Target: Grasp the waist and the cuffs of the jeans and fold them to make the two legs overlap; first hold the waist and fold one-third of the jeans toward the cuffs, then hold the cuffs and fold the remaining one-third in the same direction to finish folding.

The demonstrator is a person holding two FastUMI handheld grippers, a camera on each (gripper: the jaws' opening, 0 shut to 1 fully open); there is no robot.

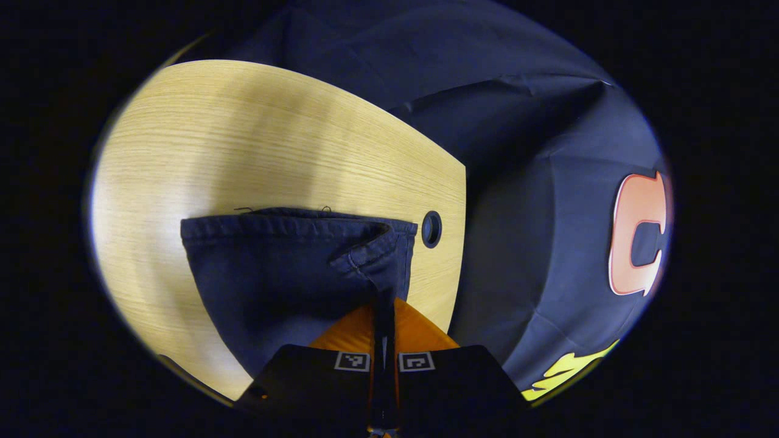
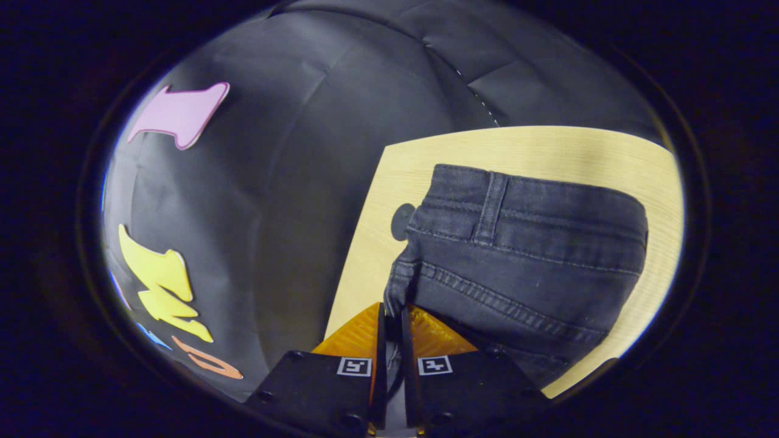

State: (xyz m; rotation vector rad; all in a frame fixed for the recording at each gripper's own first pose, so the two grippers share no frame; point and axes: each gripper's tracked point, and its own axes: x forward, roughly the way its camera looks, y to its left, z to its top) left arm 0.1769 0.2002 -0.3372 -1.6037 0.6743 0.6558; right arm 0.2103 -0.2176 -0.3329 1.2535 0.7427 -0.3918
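Note:
Dark blue jeans lie on a light wooden table. In the left gripper view the cuff end (image 1: 292,267) shows with its hem running across, and my left gripper (image 1: 383,304) is shut on the cuff's right corner, which is pulled up into a fold. In the right gripper view the waist end (image 2: 529,243) shows its waistband and a belt loop (image 2: 490,207). My right gripper (image 2: 392,313) is shut on the waist's left edge, the denim bunched between its fingers.
The wooden table (image 1: 255,140) ends close to the right of the cuff, with a round cable hole (image 1: 431,229) by that edge. In the right gripper view the same kind of hole (image 2: 401,222) sits beside the waistband. Black booth cloth hangs past the table edges.

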